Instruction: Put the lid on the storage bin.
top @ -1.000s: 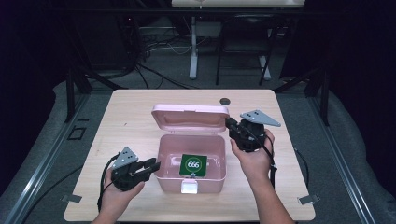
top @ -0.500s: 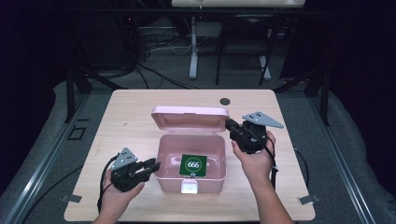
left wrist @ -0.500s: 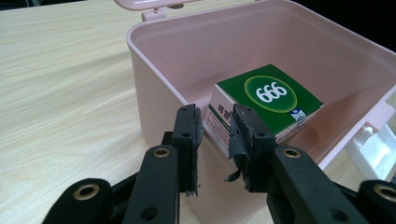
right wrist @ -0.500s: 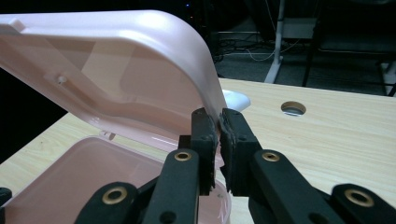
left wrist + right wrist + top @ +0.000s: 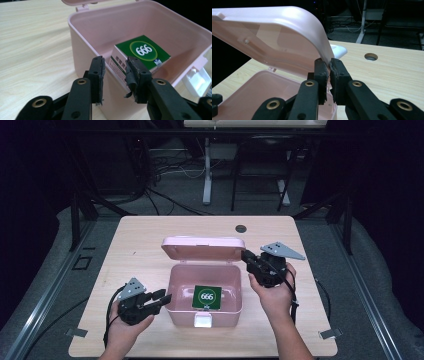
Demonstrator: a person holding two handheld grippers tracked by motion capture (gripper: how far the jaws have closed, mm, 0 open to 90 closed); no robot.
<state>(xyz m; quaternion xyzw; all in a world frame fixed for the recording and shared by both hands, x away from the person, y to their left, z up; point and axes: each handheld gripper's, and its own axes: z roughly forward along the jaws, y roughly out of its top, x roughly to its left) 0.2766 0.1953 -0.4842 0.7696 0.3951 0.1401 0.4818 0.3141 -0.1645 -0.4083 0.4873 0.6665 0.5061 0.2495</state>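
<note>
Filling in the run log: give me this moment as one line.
right gripper: shut on lid edge | left gripper: open, at box left wall | box: open | green carton: inside, flat

A light wooden table (image 5: 140,245) carries an open pink box (image 5: 178,311) near its front.

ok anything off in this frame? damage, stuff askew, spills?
One thing: the left gripper has a worn pad on its right-hand jaw, as the left gripper view shows it; the black lining is peeling and curls loose at the bottom. Otherwise tidy: the green box lies flat in the pink case, and nothing is spilled.
</note>
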